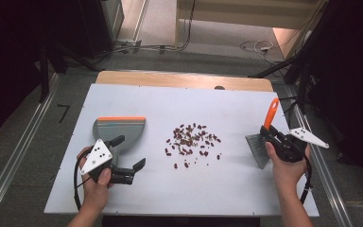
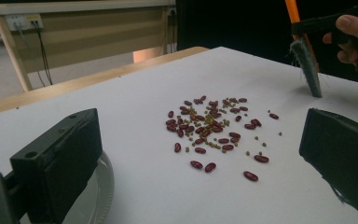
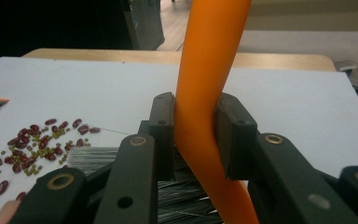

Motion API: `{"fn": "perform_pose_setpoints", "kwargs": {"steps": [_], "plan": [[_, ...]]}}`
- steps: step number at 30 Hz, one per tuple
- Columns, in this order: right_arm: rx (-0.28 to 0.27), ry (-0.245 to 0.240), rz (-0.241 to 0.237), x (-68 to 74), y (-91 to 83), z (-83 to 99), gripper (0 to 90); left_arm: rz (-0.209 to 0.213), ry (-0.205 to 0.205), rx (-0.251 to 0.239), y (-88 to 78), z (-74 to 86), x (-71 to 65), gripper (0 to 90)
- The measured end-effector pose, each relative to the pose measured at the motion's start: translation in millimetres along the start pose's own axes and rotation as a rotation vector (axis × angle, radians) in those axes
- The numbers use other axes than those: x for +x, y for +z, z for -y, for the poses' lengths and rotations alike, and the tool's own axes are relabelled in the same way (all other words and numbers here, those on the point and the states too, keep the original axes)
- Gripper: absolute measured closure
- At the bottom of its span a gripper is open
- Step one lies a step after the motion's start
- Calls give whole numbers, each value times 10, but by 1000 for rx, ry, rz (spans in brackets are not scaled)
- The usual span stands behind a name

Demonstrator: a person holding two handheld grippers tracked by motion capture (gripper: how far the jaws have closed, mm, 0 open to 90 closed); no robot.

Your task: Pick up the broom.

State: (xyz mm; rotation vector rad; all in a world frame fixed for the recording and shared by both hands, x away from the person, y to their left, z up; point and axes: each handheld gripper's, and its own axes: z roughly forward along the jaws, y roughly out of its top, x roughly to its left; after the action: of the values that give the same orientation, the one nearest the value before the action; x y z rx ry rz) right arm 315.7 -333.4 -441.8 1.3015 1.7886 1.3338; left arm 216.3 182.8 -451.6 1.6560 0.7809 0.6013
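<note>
Brush count: one, a small hand brush with an orange plastic handle (image 1: 271, 114) and grey bristles (image 1: 258, 147), pinched at the handle by the right tool (image 1: 273, 137), both pads pressed against the orange shaft in the right gripper view. Bristle tips down near the right side of the white worktop (image 1: 246, 187), just right of the spill. One grey dustpan with an orange lip (image 1: 119, 130), lying flat at the left. One loose scatter of dark red kidney beans (image 1: 191, 139) mixed with tiny green ones, too many to count, mid-worktop between dustpan and brush. Left tool (image 1: 128, 157) spread wide, pinching nothing, just beside the dustpan's near end. Open white surface all around the spill; worktop edges well apart from the beans.
</note>
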Motion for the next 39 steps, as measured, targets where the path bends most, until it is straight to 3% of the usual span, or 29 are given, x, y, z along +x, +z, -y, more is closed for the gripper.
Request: {"fn": "perform_pose_setpoints", "kwargs": {"steps": [6,14,22,31,39], "plan": [[-50,-8,-23,103,-52,-87,689,-9,-2,-10,1,-50,16,0],[-95,-16,-68,270,-97,-212,690,14,0,-9,114,-108,-29,0],[-109,-29,-117,465,-86,-289,690,60,19,6,278,-177,-108,0],[-113,-39,-183,747,-35,-319,690,97,-9,0,483,-234,-212,0],[-107,-53,-248,1055,23,-307,690,165,-22,-4,614,-288,-344,0]]}}
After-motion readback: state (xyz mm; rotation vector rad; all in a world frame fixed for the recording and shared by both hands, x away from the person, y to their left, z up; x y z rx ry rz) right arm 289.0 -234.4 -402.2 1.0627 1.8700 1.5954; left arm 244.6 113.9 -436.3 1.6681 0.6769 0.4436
